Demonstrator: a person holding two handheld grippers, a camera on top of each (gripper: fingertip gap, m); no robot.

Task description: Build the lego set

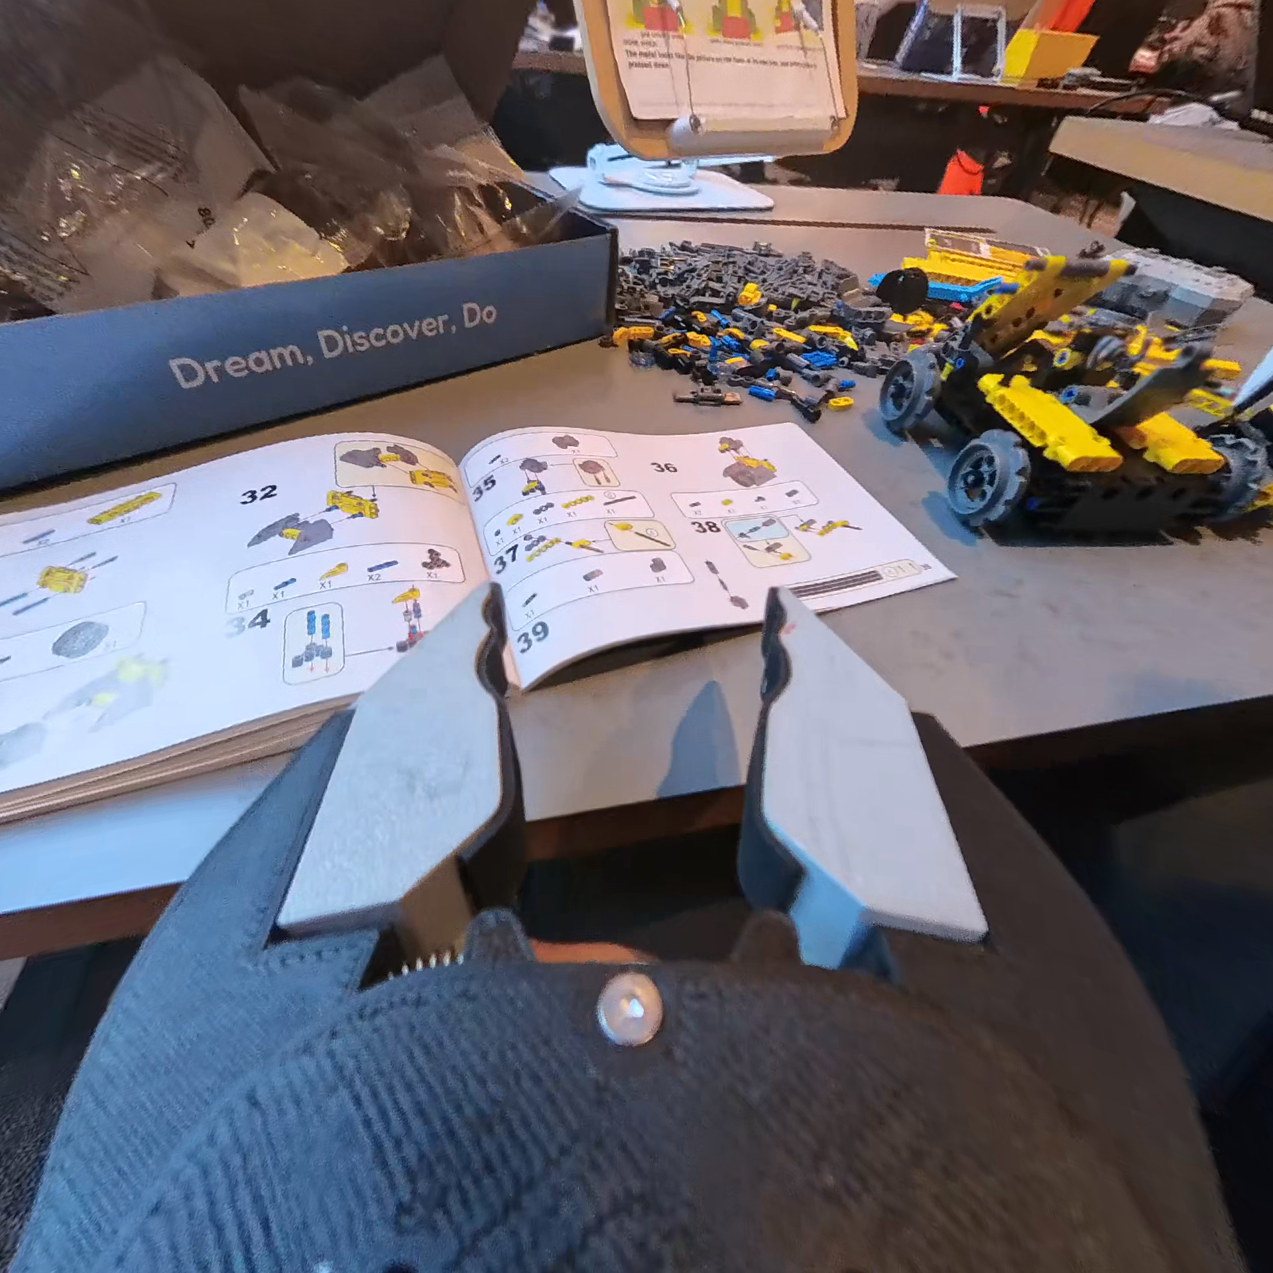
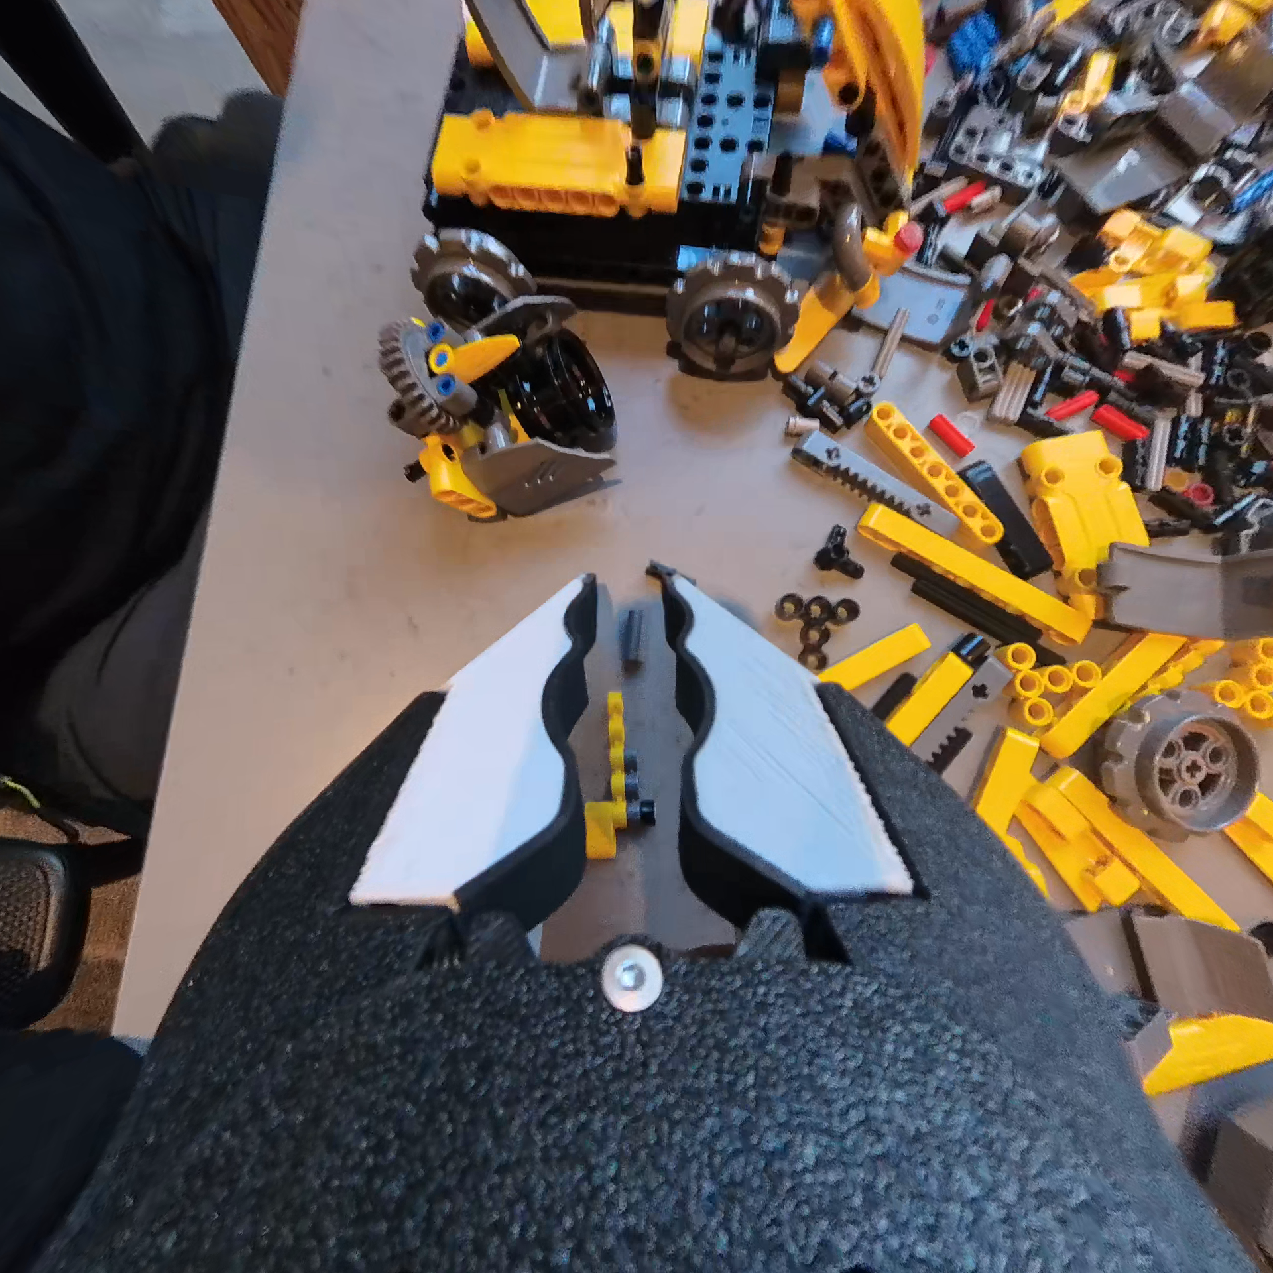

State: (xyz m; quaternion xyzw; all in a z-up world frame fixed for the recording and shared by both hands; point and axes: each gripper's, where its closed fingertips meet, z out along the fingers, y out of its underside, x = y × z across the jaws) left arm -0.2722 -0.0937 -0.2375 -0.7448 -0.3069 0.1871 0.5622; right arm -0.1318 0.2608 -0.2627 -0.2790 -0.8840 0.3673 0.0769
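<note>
Right wrist view, black pin between parted tongs

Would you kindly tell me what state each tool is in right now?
Left tool: open, holding nothing, over the open instruction booklet.
Right tool: open, holding nothing, above a small black pin.

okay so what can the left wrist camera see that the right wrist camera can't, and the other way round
Only the left wrist view shows the open instruction booklet, the dark box of plastic bags and a stand holding a printed sheet; the left gripper hovers open at the table edge.

Only the right wrist view shows the small gear-and-scoop assembly, a loose grey wheel and a short yellow beam lying between the right gripper's jaws, which stand narrowly apart.

Both show the yellow wheeled model and the grey table.
</note>
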